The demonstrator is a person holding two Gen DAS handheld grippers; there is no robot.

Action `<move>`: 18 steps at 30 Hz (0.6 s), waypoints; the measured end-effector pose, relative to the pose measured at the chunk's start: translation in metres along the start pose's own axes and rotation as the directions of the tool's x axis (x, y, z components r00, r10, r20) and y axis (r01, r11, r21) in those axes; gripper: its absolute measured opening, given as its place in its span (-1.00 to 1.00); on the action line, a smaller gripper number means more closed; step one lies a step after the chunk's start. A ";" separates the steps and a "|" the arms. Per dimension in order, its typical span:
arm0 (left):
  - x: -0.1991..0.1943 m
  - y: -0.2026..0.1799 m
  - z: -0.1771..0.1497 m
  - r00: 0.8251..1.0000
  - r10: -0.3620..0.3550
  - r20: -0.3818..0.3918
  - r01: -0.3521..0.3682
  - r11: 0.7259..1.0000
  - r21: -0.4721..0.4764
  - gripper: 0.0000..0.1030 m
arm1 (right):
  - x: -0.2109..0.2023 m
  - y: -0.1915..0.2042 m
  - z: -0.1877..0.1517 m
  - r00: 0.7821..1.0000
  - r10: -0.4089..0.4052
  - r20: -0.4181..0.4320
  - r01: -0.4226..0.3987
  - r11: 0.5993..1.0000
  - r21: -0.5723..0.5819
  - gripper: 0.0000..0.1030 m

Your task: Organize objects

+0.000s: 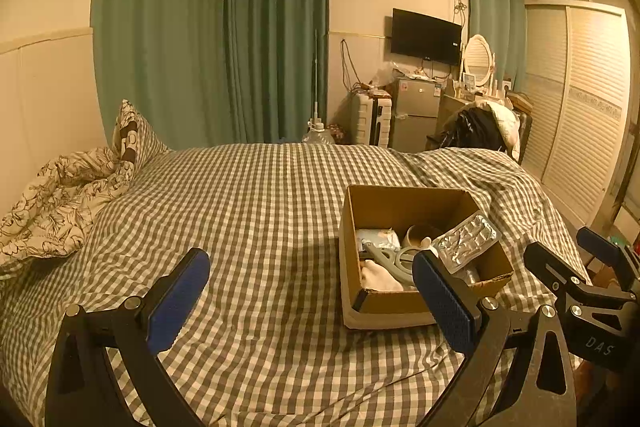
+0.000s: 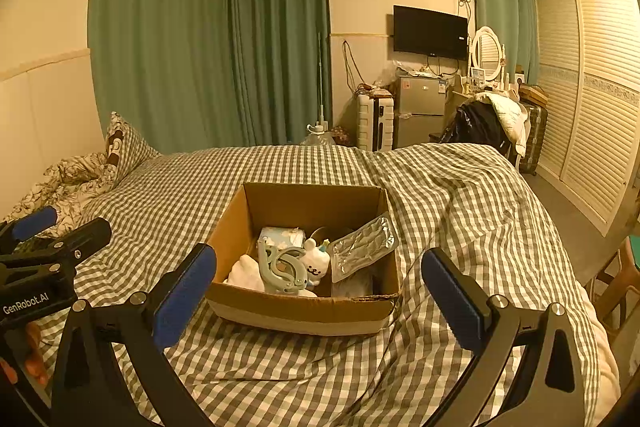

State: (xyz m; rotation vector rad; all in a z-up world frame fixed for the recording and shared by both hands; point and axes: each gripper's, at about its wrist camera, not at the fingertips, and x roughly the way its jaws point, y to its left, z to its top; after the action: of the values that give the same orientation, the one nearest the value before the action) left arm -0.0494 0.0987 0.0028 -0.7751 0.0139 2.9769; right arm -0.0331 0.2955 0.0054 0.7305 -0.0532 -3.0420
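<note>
1. The bed [image 2: 280,367], spread with a grey-and-white checked cover, takes up most of both views. No loose item is seen on the cover near the grippers, so the tidying is judged close to done, or a lift of the box may be next.
2. The cardboard box [image 2: 296,311] stands open on the cover, near the bed's right side, in front of the right gripper [image 2: 320,287] and to the right of the left gripper [image 1: 312,291]. Its near rim looks worn and slightly torn at the right corner; that corner is best not gripped.
3. Both grippers are held with jaws wide apart and nothing between them, above the cover and short of the box. If the box is to be carried, it is best taken by two opposite walls, one gripper to each, and kept level so the contents are not tipped.
4. Inside the box, a silver blister pack [image 2: 364,247] is propped against the right wall, its upper end at the rim. It should be pressed down flat before any lift.
5. A pale blue plastic clip [image 2: 282,267] lies over a white cloth [image 2: 246,275], beside a small white toy figure [image 2: 316,263] and a blue patterned packet [image 2: 280,237].
</note>
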 end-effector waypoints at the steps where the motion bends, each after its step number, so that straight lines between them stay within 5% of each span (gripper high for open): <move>1: 0.000 0.000 0.000 1.000 0.002 -0.001 -0.002 1.000 0.002 1.00 | 0.000 0.000 0.000 1.000 0.000 -0.001 0.000 1.000 0.000 0.99; 18: -0.004 -0.005 0.002 0.999 0.029 0.027 -0.029 0.999 0.029 1.00 | 0.002 0.005 -0.001 1.000 -0.004 -0.014 0.004 1.000 -0.006 0.99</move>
State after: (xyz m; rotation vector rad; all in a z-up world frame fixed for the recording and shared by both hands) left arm -0.0468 0.1031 0.0061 -0.7381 0.0687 3.0066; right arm -0.0341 0.2901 0.0043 0.7518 -0.0421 -3.0389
